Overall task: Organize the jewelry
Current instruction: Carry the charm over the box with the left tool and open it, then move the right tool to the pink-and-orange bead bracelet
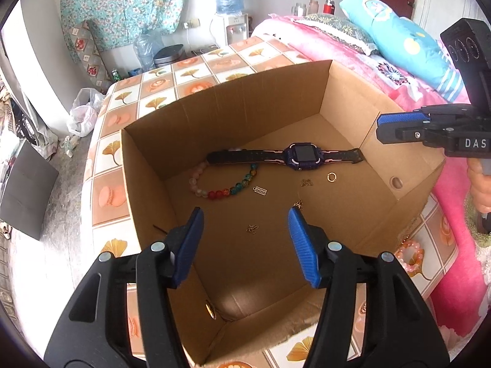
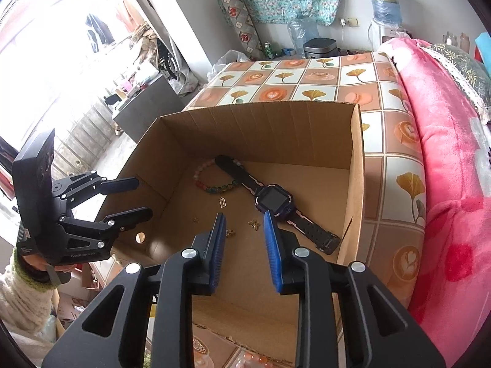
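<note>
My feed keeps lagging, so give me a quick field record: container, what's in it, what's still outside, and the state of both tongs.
container: open cardboard box on the patterned bedcover
inside: purple smartwatch, multicoloured bead bracelet, gold ring, several small gold charms
outside: pink-orange bead bracelet beside the box
left tongs: open, empty, above the box floor
right tongs: slightly open, empty, over the box

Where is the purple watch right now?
The watch lies flat on the floor of the cardboard box, near its far wall in the left wrist view. One strap end rests over the bead bracelet, and small gold charms lie in front.
</note>
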Demonstrator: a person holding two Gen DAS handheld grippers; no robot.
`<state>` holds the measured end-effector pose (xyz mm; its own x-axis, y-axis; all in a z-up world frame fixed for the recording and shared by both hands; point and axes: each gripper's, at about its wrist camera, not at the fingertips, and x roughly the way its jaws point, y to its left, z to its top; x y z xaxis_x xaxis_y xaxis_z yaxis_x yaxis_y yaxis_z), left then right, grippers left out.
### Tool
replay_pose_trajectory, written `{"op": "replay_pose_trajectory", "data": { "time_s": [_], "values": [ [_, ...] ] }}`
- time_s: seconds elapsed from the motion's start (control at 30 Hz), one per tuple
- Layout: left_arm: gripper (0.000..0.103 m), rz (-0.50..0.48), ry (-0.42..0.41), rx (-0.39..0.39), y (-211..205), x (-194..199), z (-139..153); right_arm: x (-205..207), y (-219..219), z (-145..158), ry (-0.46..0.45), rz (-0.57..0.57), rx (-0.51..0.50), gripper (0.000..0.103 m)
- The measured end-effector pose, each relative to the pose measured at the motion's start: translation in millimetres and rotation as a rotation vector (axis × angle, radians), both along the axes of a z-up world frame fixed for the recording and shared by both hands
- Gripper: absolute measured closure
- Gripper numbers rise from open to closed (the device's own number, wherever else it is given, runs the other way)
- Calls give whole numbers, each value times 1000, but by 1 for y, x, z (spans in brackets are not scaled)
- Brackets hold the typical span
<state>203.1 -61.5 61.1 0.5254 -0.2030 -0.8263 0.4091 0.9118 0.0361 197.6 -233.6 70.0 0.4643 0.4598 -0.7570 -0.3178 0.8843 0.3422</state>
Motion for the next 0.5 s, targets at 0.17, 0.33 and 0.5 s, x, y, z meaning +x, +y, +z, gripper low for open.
{"op": "replay_pose_trajectory", "data": {
  "time_s": [0.17,0.33,0.5],
  "values": [
    [43,13,-62,-65,14,-23,23,-20,-2,21,-43,-15,10,75],
    [37,21,-135,-142,36,-58,44,-49,-10,38,-87,-59,38,68],
    [30,42,-162,-195,59,-95,45,-94,-26,44,-130,-133,103,67]
  ]
}}
